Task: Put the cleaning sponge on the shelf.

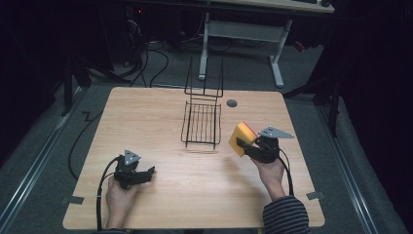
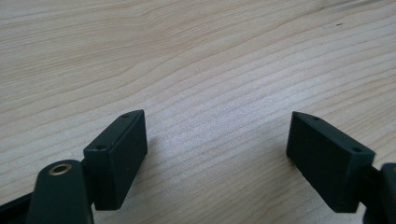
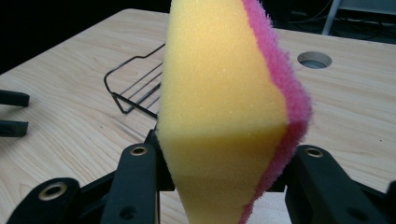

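Observation:
A yellow sponge (image 1: 242, 137) with a pink scrub side is held above the wooden table (image 1: 195, 190), just right of a black wire rack (image 1: 201, 122). My right gripper (image 1: 247, 147) is shut on it, and in the right gripper view the sponge (image 3: 224, 107) stands on edge between the two black jaws, pinched at its lower part, with my right gripper (image 3: 219, 179) pressing both sides. My left gripper (image 1: 146, 174) rests low over the front left of the table. Its jaws stand wide apart in the left gripper view, my left gripper (image 2: 217, 156) holding nothing over bare wood.
The wire rack (image 3: 135, 91) has an upright back frame at its far end. A round cable hole (image 1: 232, 103) lies in the tabletop behind the sponge. Beyond the table stand a white desk frame (image 1: 243, 44) and cables on the floor.

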The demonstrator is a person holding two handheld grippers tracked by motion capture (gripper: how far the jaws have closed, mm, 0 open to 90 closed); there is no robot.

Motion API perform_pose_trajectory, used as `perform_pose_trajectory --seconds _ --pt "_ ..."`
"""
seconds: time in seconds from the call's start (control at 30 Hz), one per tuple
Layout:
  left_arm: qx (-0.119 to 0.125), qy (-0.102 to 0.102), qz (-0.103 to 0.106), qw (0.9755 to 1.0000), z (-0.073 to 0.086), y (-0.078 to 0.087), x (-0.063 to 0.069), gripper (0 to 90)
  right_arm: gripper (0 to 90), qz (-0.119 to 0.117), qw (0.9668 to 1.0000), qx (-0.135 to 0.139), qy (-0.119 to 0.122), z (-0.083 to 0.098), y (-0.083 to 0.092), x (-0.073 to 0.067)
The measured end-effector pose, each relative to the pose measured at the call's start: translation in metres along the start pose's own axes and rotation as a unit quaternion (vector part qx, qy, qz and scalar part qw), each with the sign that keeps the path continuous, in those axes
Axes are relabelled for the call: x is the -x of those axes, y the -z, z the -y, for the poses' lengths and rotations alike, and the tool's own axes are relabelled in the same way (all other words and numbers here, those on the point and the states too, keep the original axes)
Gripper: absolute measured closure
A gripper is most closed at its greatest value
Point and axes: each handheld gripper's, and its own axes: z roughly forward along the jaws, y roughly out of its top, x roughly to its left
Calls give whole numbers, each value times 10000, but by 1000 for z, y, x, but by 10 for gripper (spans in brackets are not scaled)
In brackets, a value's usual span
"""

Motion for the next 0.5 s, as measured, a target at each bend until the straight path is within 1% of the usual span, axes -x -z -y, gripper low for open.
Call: perform_pose_trajectory --seconds 0.1,0.13,0.23,0.37,0.5 --pt "1 2 1 10000 0 0 0 210 594 -30 10000 72 21 -4 1 -1" --pt "0 1 1 10000 0 0 0 210 594 -48 10000 73 -11 -5 2 -1" --pt "4 4 4 10000 0 0 0 210 595 -65 10000 58 -1 -12 3 -1" --pt "2 2 2 10000 0 0 0 210 594 -106 9999 91 53 -18 3 -2" --pt "1 1 2 10000 0 0 0 210 594 -135 9998 71 158 -27 1 -7"
